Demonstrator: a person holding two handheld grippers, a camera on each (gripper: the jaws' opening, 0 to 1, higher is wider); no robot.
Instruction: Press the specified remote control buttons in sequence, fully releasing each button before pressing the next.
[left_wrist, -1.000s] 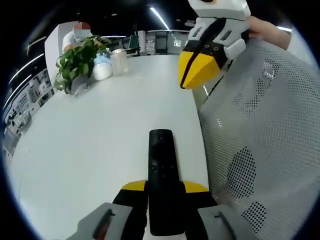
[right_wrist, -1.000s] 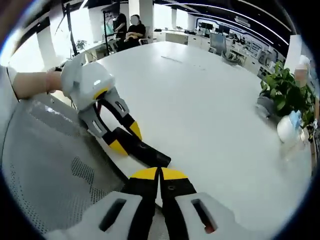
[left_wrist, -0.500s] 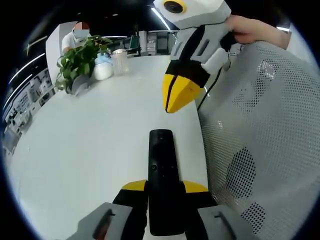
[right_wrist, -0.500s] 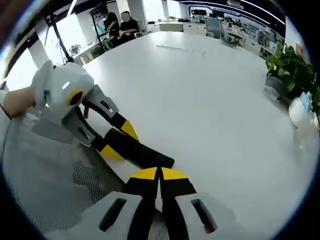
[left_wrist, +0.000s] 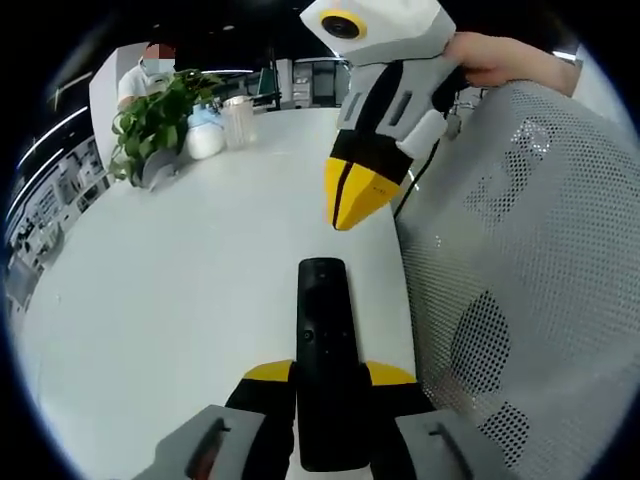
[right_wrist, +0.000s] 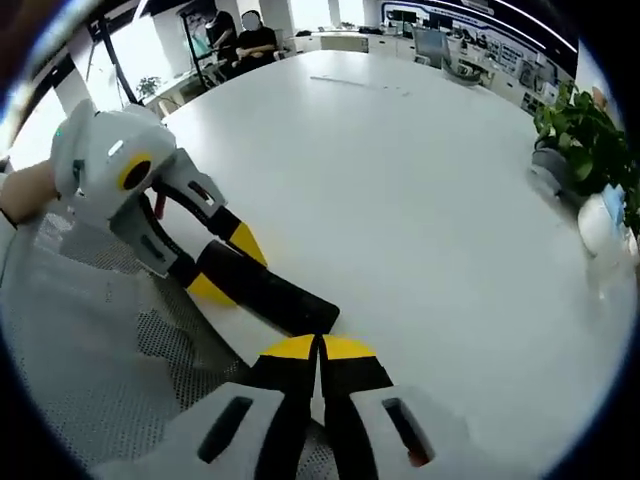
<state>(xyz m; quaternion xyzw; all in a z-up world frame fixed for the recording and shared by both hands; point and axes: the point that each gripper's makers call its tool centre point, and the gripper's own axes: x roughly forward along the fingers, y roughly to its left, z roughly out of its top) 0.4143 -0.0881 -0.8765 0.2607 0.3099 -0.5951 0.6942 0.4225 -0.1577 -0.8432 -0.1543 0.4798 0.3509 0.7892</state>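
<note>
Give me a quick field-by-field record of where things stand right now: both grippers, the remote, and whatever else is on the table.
left gripper: shut on the remote, holding its near end
remote: black, pointing away over the white table
right gripper: jaws closed, yellow tips hanging above the far end of the remote, not touching it
contact: no button pressed at this moment
plant: far side of table
white bottle: beside the plant
clear cup: next to the bottle
mesh chair: at the table edge by the remote
</note>
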